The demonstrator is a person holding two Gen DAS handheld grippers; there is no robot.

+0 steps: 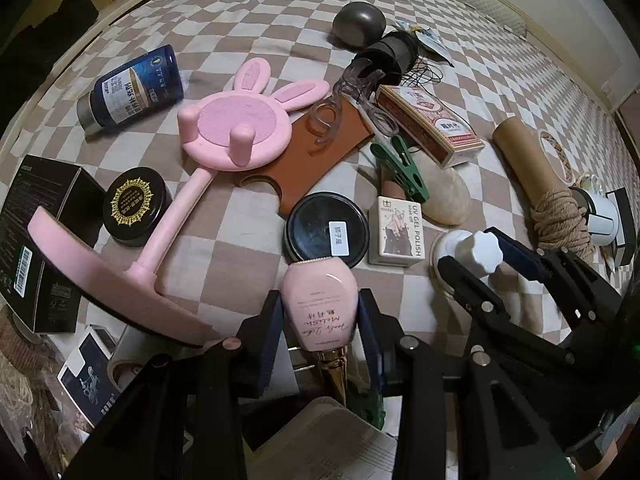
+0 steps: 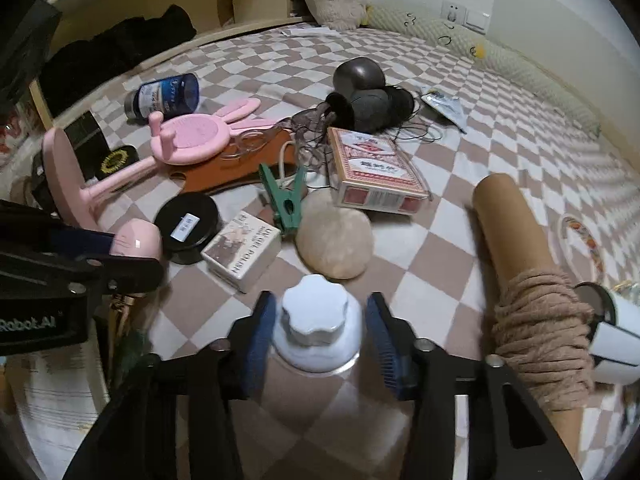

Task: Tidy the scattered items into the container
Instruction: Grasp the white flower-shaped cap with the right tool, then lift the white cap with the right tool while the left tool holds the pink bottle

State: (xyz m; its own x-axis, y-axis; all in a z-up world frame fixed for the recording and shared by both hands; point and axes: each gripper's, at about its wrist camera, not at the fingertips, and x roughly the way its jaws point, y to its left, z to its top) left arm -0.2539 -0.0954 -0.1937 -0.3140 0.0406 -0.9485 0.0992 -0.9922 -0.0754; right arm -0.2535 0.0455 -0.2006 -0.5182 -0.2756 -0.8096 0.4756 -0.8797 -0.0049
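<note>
1. Far left on the checkered bed, I see a black box and beside it a round black tin with a gold emblem; a dark blue bottle lies on its side further back.
2. A pink rabbit-eared stand lies tipped over across an orange-brown leather piece.
3. My left tongs are closed on a pink bottle — both blue pads press its sides, its gold cap toward the camera. It hangs above what may be the container at the bottom edge; I cannot tell for sure.
4. Just past it sit a black round jar with a white label and a small box marked UV GEL POLISH.
5. A green clip leans on a beige puff; a red card box lies behind.
6. My right tongs bracket a white bottle with a scalloped cap standing on the bed. In my right view a thin gap seems to show on each side, but whether the pads touch I cannot tell.
7. Right of it lies a cardboard tube wound with rope, touching a white cup.
</note>
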